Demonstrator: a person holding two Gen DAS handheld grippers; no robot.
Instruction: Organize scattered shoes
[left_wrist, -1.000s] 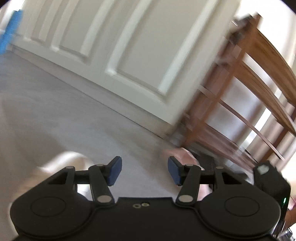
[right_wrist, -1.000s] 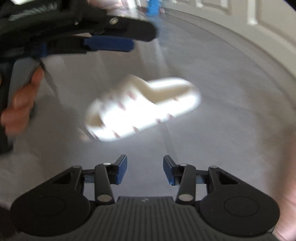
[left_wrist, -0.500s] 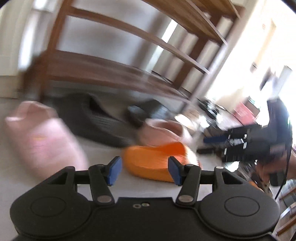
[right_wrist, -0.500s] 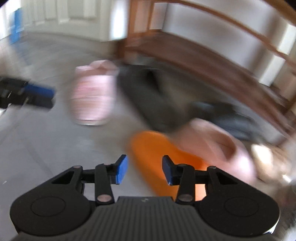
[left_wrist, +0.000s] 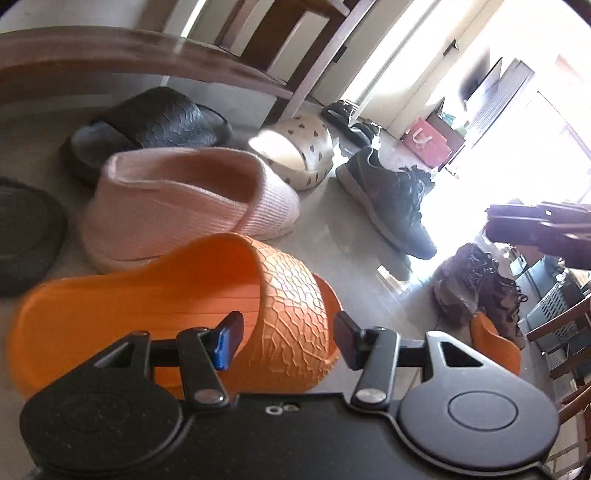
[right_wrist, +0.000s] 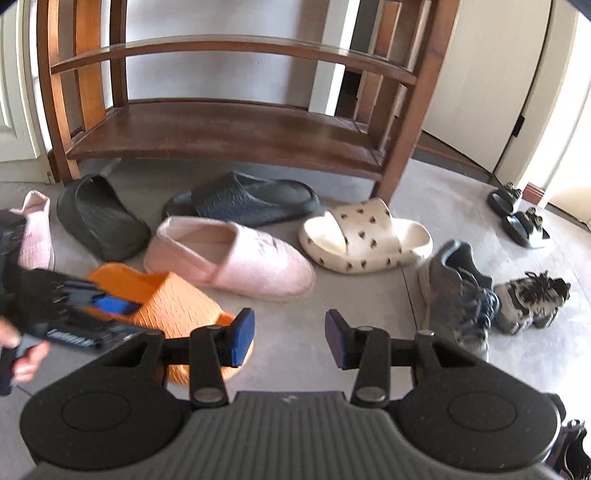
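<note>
1. No brand or writing can be read on any shoe; the pink bag (left_wrist: 426, 142) far off in the left view bears a pale mark too blurred to read, and the white lettering on your left claw's side in the right view is too small to make out.
2. Your left claw (left_wrist: 288, 341) points down at the orange slide (left_wrist: 177, 299), low over it. Its jaws have just been closing; the slide's textured strap sits between them, but the pads (left_wrist: 227, 341) do not press on it, so the claw is released.
3. In the right view that same claw (right_wrist: 110, 304) comes in from the left edge over the orange slide (right_wrist: 173, 306), with your hand (right_wrist: 22, 354) on its grip.
4. Your right claw (right_wrist: 290, 338) tilts down over bare floor (right_wrist: 288, 354), released, nothing between its jaws, just right of the orange slide.
5. The shoes lie scattered on the floor in front of the wooden rack (right_wrist: 229, 133): two dark slides (right_wrist: 99, 218) (right_wrist: 243, 199) nearest it, a pink slipper (right_wrist: 229, 254) just beyond the orange slide, another pink one (right_wrist: 35, 229) at far left, and a cream spotted slide (right_wrist: 364, 236) right of centre.
6. Grey sneakers (right_wrist: 458, 291) (right_wrist: 528, 299) lie to the right; black sandals (right_wrist: 517, 214) sit further off by the door.
</note>
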